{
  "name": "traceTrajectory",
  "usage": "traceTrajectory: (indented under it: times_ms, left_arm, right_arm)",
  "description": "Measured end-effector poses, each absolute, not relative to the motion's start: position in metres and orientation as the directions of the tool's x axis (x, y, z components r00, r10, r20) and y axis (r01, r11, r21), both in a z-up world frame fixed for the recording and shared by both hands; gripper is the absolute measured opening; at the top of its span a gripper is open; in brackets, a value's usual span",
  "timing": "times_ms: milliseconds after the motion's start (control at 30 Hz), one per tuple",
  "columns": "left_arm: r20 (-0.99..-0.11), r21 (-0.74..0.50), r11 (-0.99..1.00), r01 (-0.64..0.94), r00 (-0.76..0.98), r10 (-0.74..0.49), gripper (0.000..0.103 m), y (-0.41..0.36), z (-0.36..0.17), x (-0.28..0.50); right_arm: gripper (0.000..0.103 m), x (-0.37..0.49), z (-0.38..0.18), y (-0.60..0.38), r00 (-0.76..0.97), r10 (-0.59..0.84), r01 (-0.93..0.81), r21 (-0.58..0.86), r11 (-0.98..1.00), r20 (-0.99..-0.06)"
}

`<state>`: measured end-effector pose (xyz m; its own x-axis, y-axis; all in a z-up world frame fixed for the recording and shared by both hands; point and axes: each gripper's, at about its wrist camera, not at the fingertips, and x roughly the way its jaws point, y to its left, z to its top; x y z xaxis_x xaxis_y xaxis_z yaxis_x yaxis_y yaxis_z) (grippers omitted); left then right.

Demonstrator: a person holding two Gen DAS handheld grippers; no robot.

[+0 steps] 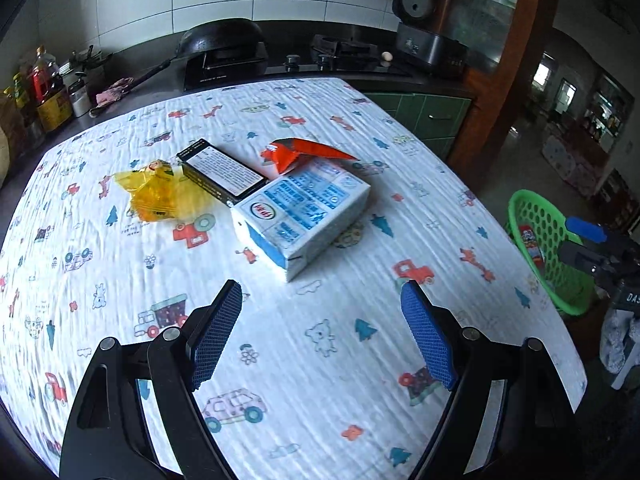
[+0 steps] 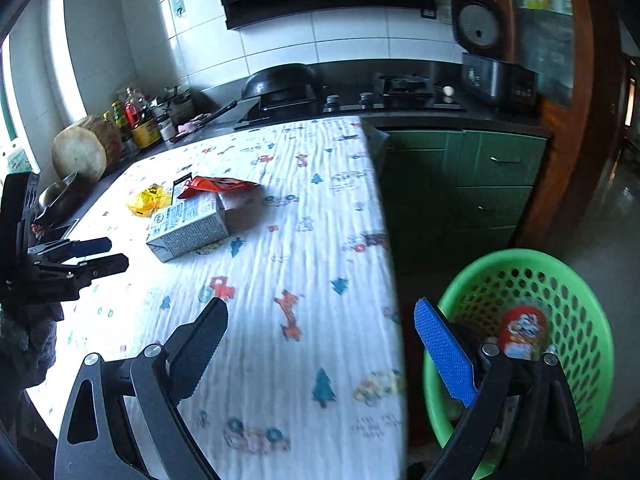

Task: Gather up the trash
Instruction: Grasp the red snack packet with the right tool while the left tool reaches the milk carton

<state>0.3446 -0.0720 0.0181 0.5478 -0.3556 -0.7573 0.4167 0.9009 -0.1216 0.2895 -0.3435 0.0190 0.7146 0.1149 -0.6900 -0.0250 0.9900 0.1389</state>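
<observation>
White carton [image 1: 302, 216] lies dead ahead of left claw [image 1: 322, 300] — jaws wide, empty; right claw [image 2: 320, 320] likewise, farther off.

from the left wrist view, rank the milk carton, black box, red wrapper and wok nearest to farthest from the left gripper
1. milk carton, just ahead of the left gripper
2. black box, behind the carton, left
3. red wrapper, behind the carton, right; close to the box's rank
4. wok, on the stove

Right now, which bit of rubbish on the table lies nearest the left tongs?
The white-and-blue carton; the black box, yellow wrapper and red wrapper lie behind it.
</observation>
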Motion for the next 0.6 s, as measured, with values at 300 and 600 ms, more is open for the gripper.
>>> traceTrajectory:
  times_ms: [300, 600]
  left_arm:
    - [-0.757, -0.154, 0.912, 0.380, 0.548, -0.356, 0.081, -0.032, 0.006, 0.347]
    - [-0.738, -0.188, 0.912, 0.364, 0.560, -0.375, 0.081, -0.006, 0.006, 0.352]
  right_arm:
    - [0.091, 0.390, 0.020, -0.297, 0.614, 0.280, -0.089, 0.287, 0.954, -0.738]
    - [0.091, 0.501, 0.021, -0.244, 0.461, 0.352, -0.061, 0.367, 0.928, -0.815]
